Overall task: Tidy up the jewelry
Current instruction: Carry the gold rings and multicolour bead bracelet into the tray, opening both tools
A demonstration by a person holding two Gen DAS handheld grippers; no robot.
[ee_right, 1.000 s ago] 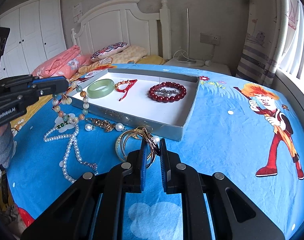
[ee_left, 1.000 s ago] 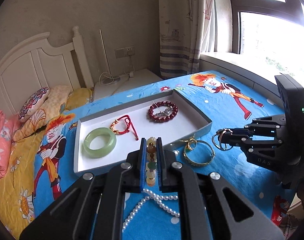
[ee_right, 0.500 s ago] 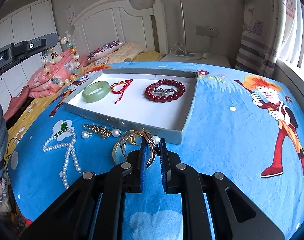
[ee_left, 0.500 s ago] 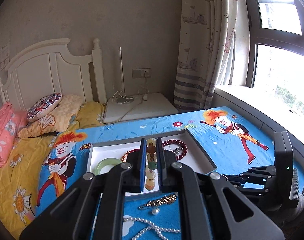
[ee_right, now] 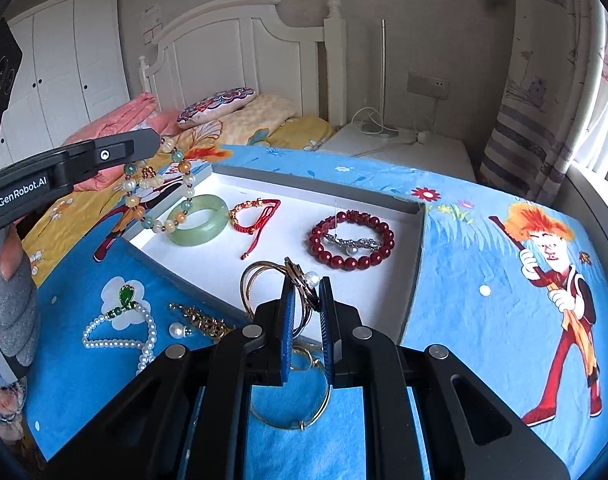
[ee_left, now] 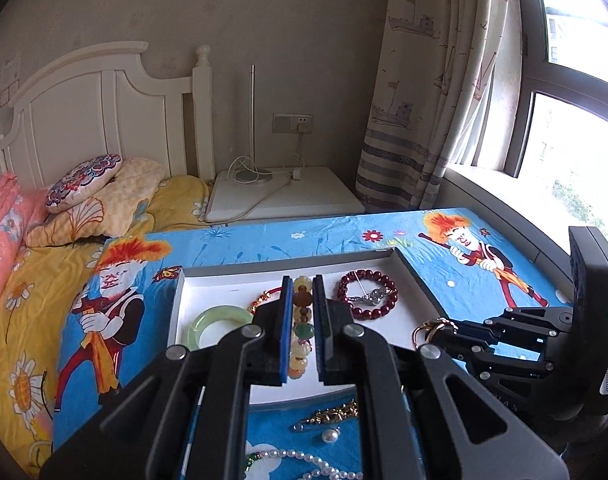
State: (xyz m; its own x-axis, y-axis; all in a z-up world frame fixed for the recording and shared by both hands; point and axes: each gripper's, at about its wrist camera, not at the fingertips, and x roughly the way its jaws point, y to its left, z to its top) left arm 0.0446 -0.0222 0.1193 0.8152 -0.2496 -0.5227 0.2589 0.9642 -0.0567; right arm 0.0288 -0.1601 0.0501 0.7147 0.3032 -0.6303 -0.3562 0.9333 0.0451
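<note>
Left gripper (ee_left: 303, 300) clamps multicoloured stone bead bracelet (ee_right: 160, 192) above shallow white cardboard tray (ee_right: 418, 236); right gripper (ee_right: 306, 304) pinches thin gold wire bangles (ee_right: 260, 284) over tray's near edge.

Beaded bracelet (ee_right: 160, 188): multicolored, hanging above tray's near-left corner.
Gold bangles (ee_right: 272, 292): lifted, tilted over tray's front edge.
Tray (ee_right: 418, 236): white; holds jade bangle (ee_right: 198, 220), red cord bracelet (ee_right: 256, 216), dark-red bead bracelet (ee_right: 352, 240).

White headboard (ee_left: 84, 120), patterned pillow (ee_left: 84, 180) (round), striped curtain (ee_left: 424, 100), white wardrobe (ee_right: 64, 68), wall socket (ee_left: 292, 123)
</note>
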